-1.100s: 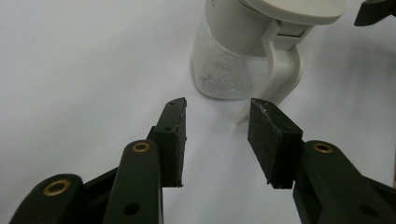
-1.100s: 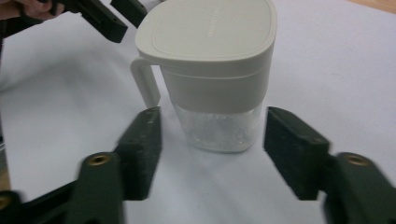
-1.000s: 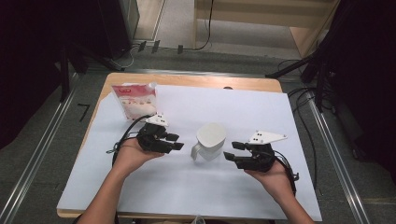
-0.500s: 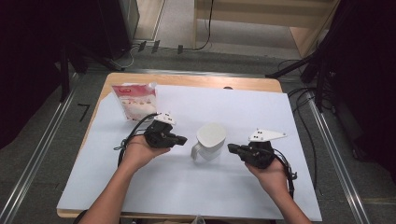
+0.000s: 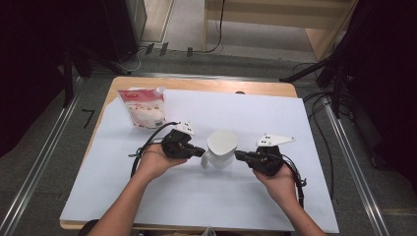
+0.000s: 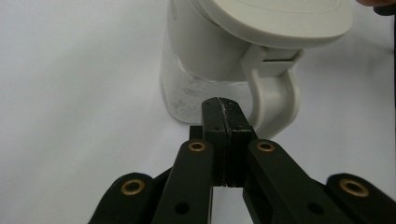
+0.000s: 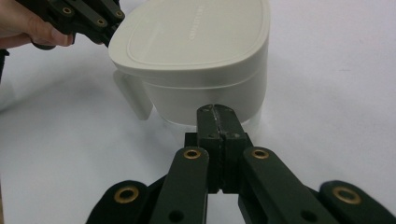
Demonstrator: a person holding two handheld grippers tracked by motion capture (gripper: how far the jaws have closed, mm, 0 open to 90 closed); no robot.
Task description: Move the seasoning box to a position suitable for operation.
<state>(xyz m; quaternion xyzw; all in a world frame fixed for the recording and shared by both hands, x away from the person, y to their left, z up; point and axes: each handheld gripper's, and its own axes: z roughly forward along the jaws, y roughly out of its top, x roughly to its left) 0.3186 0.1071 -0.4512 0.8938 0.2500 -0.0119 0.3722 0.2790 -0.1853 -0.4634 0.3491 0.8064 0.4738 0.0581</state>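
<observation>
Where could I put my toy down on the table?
The white sheet is bare right of the jug and along the near edge between the person's forearms. It is crowded around the jug, flanked by both grippers, and by the bag at far left.

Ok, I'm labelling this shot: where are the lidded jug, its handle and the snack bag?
jug (image 5: 222, 141): high view, on its lid.
handle (image 6: 276, 100): left gripper view, on the loop's curve.
snack bag (image 5: 145, 107): high view, on the bag's front.

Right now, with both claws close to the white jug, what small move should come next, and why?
Probably open the left claw first. Its jaws are pressed together with nothing between them, just short of the white jug and its handle. The right claw is shut as well, at the jug's opposite side. Shut jaws cannot grasp.
</observation>
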